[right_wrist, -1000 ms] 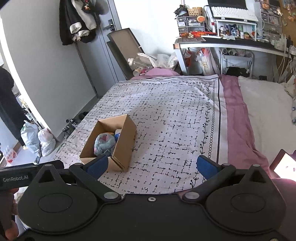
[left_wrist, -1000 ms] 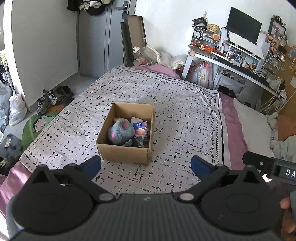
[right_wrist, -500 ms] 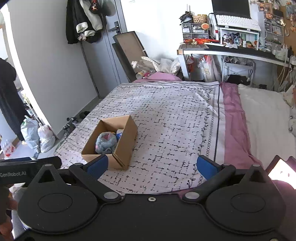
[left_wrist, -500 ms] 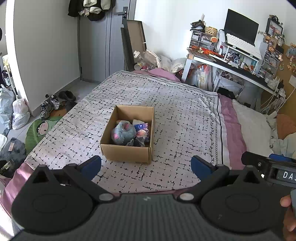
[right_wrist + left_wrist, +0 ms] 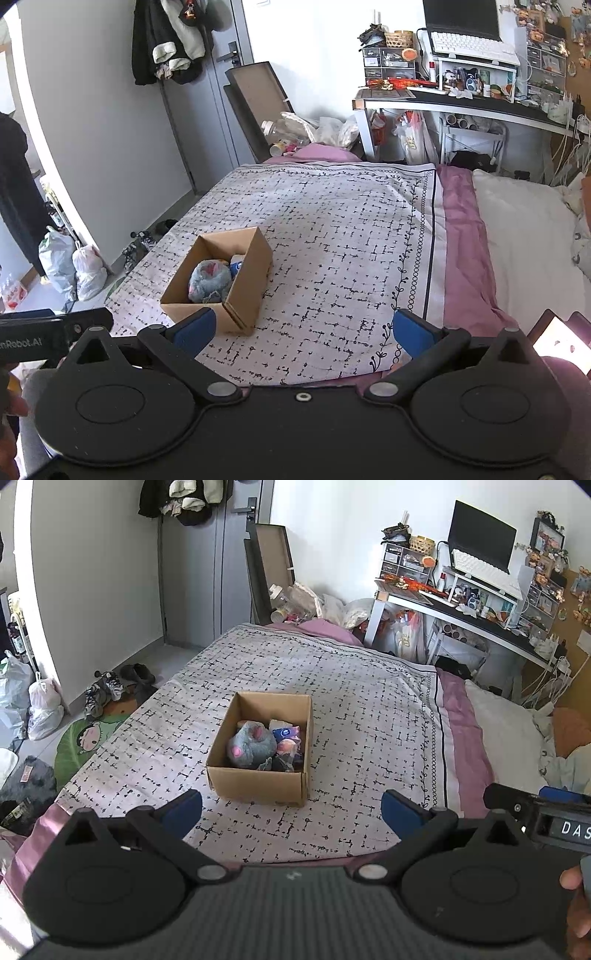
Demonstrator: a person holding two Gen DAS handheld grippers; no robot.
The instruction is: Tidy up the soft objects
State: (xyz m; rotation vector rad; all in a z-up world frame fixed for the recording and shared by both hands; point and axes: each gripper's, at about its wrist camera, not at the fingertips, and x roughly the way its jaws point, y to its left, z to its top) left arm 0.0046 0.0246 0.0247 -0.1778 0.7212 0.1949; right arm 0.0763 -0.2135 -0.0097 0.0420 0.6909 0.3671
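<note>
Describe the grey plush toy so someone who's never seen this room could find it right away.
On the bed's black-and-white patterned blanket stands one open cardboard box. The plush lies inside, on the side towards the door. It is the only rounded grey furry thing there, with pink patches, beside smaller blue and pink packets.

left wrist cam: sits above the foot of the bed (image 5: 369, 709), looks forward and down, cardboard box (image 5: 258, 786) near and pretty much centred | right wrist cam: same height-ish, further right, so the box (image 5: 243, 291) sits left of centre | both share the bed, box, grey door and the cluttered counter (image 5: 461, 99) far back
</note>
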